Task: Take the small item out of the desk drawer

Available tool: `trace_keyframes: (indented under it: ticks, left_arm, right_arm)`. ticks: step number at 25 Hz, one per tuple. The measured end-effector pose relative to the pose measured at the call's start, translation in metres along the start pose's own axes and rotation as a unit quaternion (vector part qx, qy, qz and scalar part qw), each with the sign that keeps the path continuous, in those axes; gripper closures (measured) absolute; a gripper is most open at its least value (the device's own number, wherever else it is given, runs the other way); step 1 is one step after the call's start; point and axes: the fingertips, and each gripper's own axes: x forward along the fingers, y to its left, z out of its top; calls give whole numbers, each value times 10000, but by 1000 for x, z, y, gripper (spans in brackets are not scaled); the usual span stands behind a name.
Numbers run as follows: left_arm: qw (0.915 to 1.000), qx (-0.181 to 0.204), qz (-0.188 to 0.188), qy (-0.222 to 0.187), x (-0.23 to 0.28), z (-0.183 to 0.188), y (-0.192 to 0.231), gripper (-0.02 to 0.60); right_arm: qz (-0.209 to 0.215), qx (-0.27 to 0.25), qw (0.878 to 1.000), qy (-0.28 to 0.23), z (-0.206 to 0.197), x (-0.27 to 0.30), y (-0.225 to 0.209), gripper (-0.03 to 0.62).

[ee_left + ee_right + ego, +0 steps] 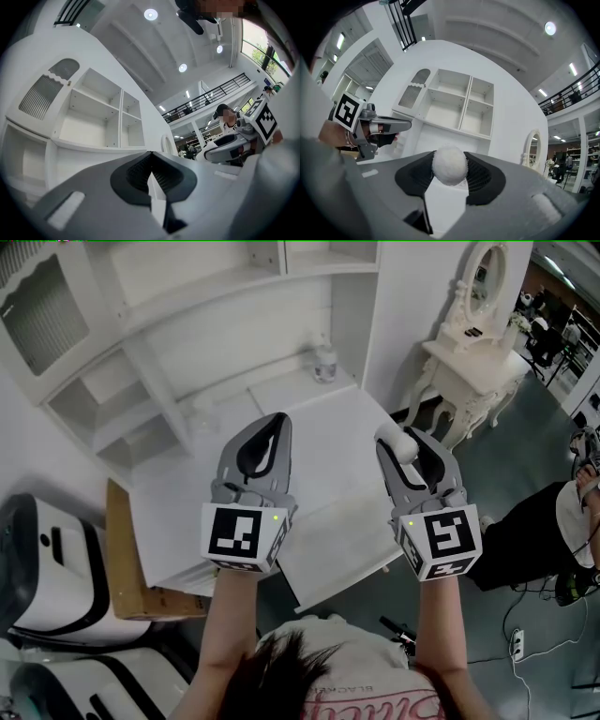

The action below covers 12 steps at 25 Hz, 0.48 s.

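Observation:
A small white fuzzy ball [449, 165] sits between the pads of my right gripper [449, 176], which is shut on it. In the head view the ball [405, 444] shows at the tip of the right gripper [403, 450], raised above the right side of the white desk [309, 418]. My left gripper [270, 427] is held up beside it over the desk's middle. Its jaws are shut with nothing between them, and the tips meet at the left gripper [150, 158]. A white panel [337, 554] juts from the desk's front edge below both grippers; I cannot tell whether it is the drawer.
A white shelving hutch [141, 352] rises at the back of the desk, with a small clear jar [324, 363] by it. A white dressing table with an oval mirror [472, 343] stands to the right. A cardboard box [131, 563] and white machines [47, 568] lie left. A person [572, 521] is at far right.

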Motion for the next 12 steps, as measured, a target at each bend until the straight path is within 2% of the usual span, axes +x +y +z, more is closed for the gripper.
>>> trace_keyframes:
  ticks: [12]
  left_arm:
    - [10000,-9,-2,9,-2,-1,0,566]
  right_arm:
    - [-16,22,10000,-32,1,-2,-1,421]
